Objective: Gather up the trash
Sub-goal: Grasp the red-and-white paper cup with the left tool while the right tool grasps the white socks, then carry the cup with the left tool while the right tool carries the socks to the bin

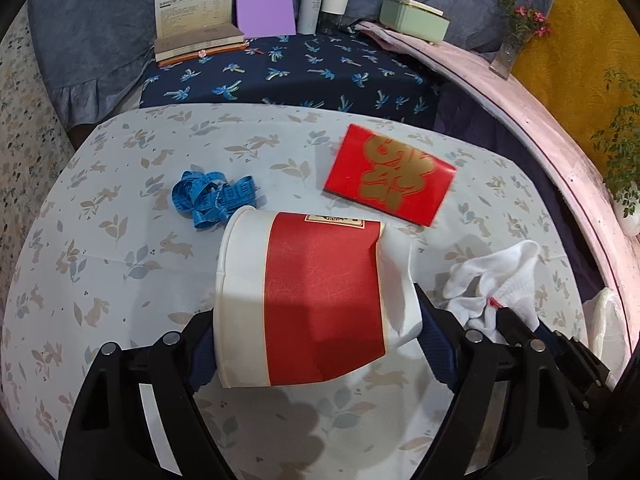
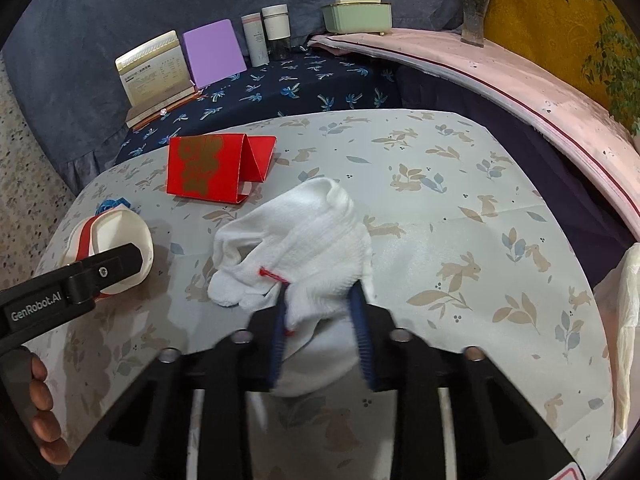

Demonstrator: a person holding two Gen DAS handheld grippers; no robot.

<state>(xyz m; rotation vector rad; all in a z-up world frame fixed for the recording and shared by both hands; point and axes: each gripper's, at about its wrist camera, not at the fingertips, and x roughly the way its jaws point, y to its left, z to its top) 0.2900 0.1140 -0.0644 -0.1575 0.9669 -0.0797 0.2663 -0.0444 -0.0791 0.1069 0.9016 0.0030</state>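
Trash lies on the table with the bunny cloth (image 2: 460,184). The left gripper (image 1: 316,332) has its fingers spread wide, one on each side of a crushed red and white paper cup (image 1: 304,300) that lies on its side, and both touch the cup. The right gripper (image 2: 322,316) has its fingers pressed close, pinching the cuff of a white glove (image 2: 304,236). Behind the cup sit a bunched blue tape measure (image 1: 212,198) and a folded red card with gold marks (image 1: 390,174). Far back stand a booklet (image 1: 194,4), a purple pad (image 1: 264,4), two jars (image 1: 326,4) and a green box (image 1: 414,20).
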